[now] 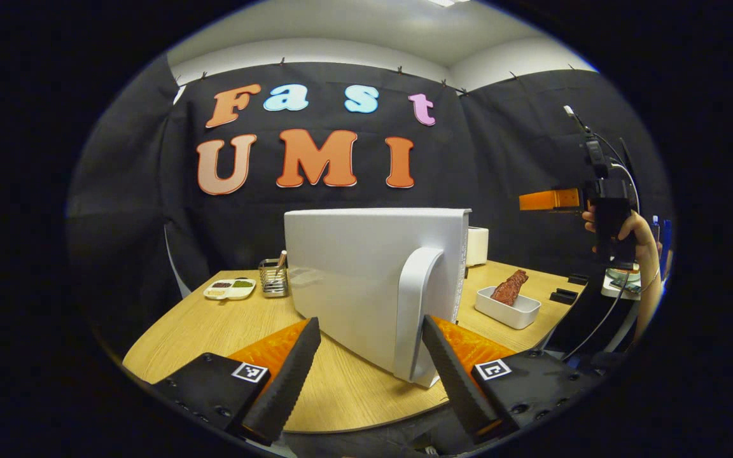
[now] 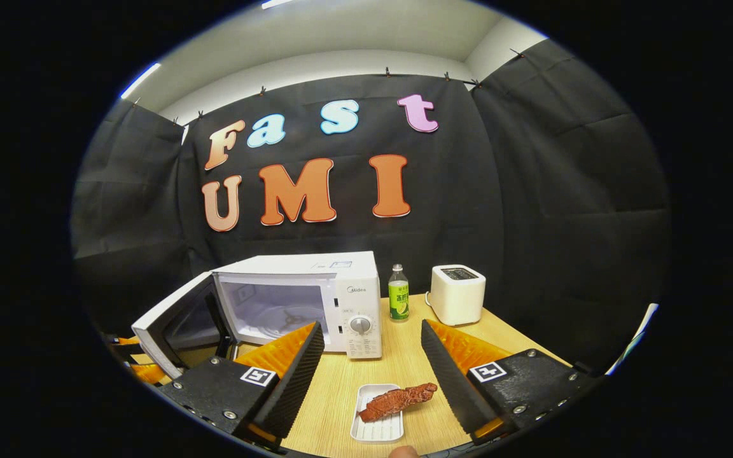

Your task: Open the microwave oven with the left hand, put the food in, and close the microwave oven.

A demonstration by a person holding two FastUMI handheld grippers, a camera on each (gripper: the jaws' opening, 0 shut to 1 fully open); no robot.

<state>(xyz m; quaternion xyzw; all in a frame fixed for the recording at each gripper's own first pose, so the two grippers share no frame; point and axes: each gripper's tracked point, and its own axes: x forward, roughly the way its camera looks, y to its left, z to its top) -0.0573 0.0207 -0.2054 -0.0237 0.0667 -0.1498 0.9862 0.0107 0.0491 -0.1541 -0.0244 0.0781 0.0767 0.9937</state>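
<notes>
The microwave [image 2: 315, 299] stands on the counter [image 2: 398, 366] with its door [image 1: 373, 280] swung wide open, the cavity bare; your left gripper [image 1: 371, 366] sits at the door's outer face, jaws wide, straddling the handle [image 1: 414, 312] without touching it; the door hides the oven's body from the left gripper view. The food [image 2: 397, 401], a reddish strip, lies across a white tray [image 2: 376, 427] in front of the oven, the tray's near end cut off; your right gripper [image 2: 373, 375] hangs above it, jaws wide, holding nothing. Behind stand a bottle [image 2: 398, 292] and a toaster [image 2: 457, 294]; left of the door, a divided dish [image 1: 230, 289] and a wire rack [image 1: 273, 278], contents too small to tell.
</notes>
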